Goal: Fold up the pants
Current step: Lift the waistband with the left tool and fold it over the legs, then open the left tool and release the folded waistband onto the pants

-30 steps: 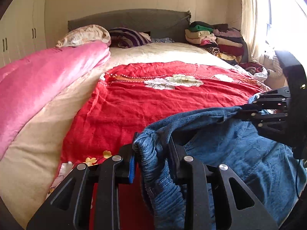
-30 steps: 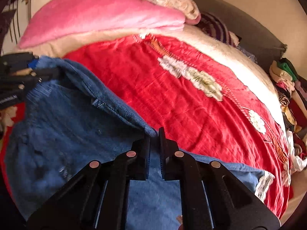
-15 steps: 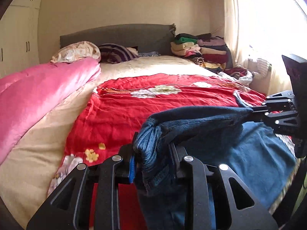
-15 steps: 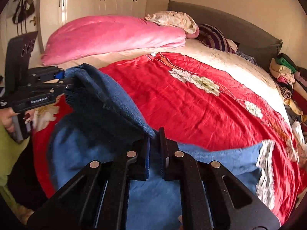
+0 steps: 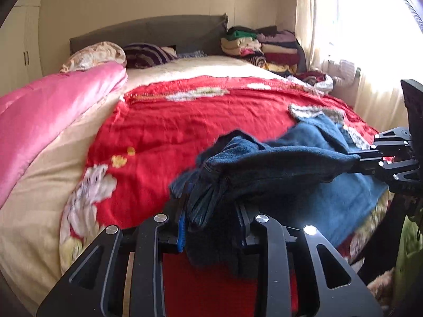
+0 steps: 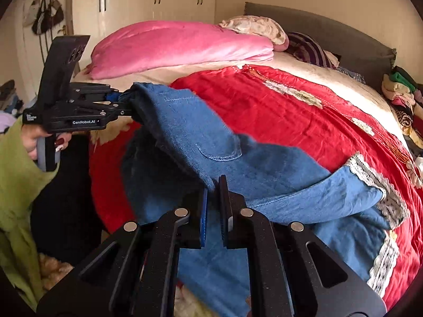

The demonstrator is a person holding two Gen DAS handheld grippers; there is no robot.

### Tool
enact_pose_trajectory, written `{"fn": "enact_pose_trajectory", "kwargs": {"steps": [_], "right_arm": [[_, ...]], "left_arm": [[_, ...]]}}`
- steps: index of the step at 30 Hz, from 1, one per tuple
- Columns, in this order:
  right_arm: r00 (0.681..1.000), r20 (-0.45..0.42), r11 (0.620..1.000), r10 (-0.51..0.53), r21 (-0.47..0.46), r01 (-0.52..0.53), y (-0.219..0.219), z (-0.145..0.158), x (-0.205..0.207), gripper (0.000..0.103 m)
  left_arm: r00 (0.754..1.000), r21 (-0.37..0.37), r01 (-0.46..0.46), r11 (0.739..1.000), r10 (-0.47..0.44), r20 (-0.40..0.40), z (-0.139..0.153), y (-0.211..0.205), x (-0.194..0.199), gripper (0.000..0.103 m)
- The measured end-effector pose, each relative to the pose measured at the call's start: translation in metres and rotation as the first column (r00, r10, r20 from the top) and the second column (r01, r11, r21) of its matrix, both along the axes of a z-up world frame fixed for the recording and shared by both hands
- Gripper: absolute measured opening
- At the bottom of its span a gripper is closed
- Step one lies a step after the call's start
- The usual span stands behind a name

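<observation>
Blue jeans (image 6: 211,142) with lace-trimmed leg ends (image 6: 388,200) hang over the near edge of a bed with a red floral blanket (image 6: 304,121). My left gripper (image 5: 208,211) is shut on a bunched end of the waistband (image 5: 206,182); it also shows in the right wrist view (image 6: 129,105). My right gripper (image 6: 213,185) is shut on the other end of the waistband; it shows in the left wrist view (image 5: 354,161). The waist is stretched in the air between them. The legs trail on the blanket (image 5: 325,126).
A pink quilt (image 5: 45,111) lies along the bed's left side. Pillows (image 5: 95,52) sit by the grey headboard (image 5: 158,31). A pile of folded clothes (image 5: 259,45) stands at the far right corner. White wardrobes (image 6: 148,2) line the wall.
Both grippers have lifted the waistband higher and pulled it back toward the bed's near edge. The legs have slid along the blanket after it.
</observation>
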State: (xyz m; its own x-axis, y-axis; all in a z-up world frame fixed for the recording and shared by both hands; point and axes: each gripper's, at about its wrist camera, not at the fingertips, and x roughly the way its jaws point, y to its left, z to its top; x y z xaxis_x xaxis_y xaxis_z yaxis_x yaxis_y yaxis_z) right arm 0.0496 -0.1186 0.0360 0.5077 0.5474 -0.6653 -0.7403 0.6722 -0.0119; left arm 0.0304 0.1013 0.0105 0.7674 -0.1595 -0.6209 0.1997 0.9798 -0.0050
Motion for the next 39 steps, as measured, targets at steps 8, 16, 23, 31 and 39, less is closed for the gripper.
{"fn": "enact_pose_trajectory", "kwargs": {"steps": [8, 16, 23, 31, 39], "right_arm": [[0.999, -0.037, 0.999, 0.025, -0.022, -0.026, 0.004, -0.015, -0.021, 0.004], [0.995, -0.061, 0.995, 0.082, -0.054, -0.085, 0.010, -0.031, -0.042, 0.004], [0.991, -0.106, 0.996, 0.077, -0.039, -0.082, 0.008, -0.039, -0.040, 0.004], [0.987, -0.132, 0.995, 0.088, -0.024, -0.092, 0.006, -0.040, -0.040, 0.004], [0.983, -0.160, 0.996, 0.085, -0.004, -0.087, 0.000, -0.036, -0.042, 0.010]], "left_arm": [[0.996, 0.046, -0.007, 0.999, 0.011, -0.087, -0.018, 0.000, -0.015, 0.035], [0.986, 0.052, -0.025, 0.998, 0.033, -0.160, -0.024, 0.008, -0.019, 0.042], [0.978, 0.044, -0.100, 0.994, 0.106, -0.179, -0.020, 0.029, -0.045, 0.045], [0.993, -0.043, -0.076, 0.996, 0.072, -0.092, 0.019, 0.010, -0.042, 0.041], [0.973, 0.036, -0.033, 0.999, 0.041, -0.229, -0.029, -0.037, 0.001, 0.041]]}}
